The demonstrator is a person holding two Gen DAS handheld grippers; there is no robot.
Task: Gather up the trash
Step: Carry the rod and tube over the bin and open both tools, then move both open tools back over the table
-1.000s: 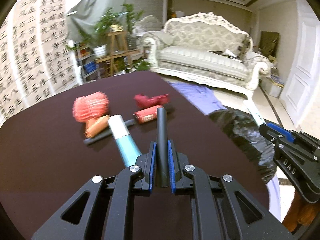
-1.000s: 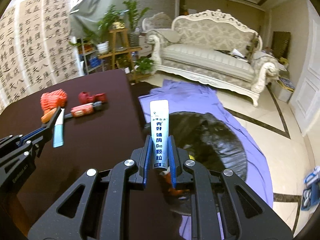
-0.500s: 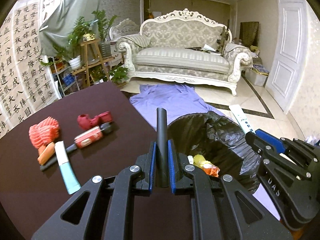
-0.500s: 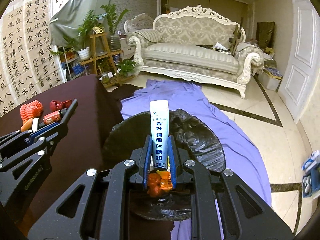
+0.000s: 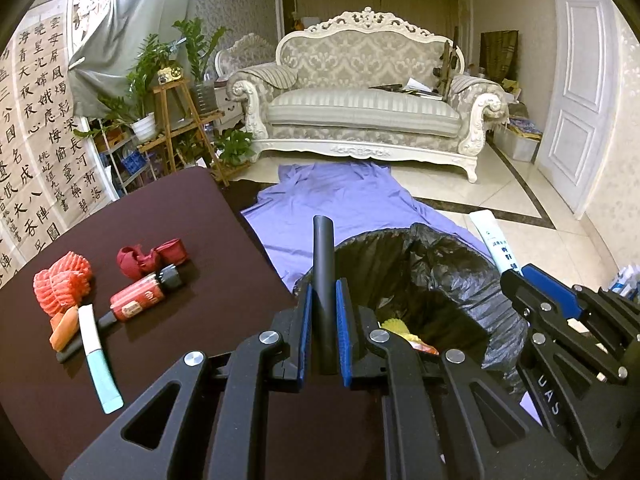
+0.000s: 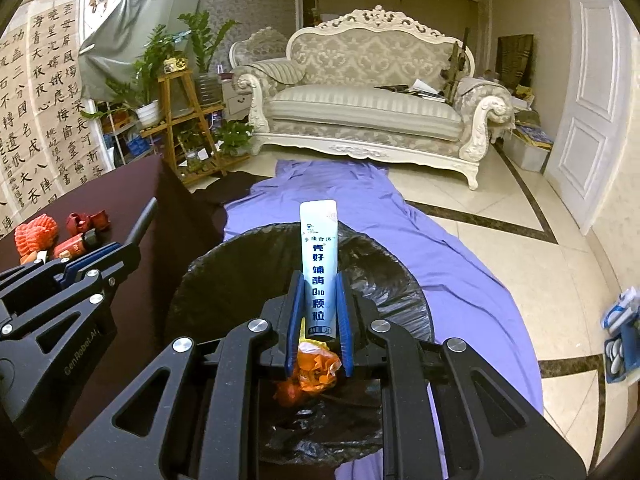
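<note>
Your left tongs (image 5: 324, 322) clamp a black tube (image 5: 323, 276) at the surface's (image 5: 192, 216) edge, just beside the bin (image 5: 404, 276). Your right tongs (image 6: 319, 314) grip a white sachet (image 6: 319, 268) over the bin's open mouth, where orange and yellow wrappers (image 6: 316, 364) lie inside. Left of the bin, on the surface, rest a teal-tipped sachet (image 5: 98, 364), a red bottle (image 5: 138, 302), a coral foam net (image 5: 62, 286) and a crumpled red scrap (image 5: 150, 256). Beyond the bin, a purple sheet (image 5: 340, 196) covers the floor before the sofa (image 5: 360, 112).

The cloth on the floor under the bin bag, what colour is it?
Plain purple cloth, no pattern; the right wrist view shows it best.
</note>
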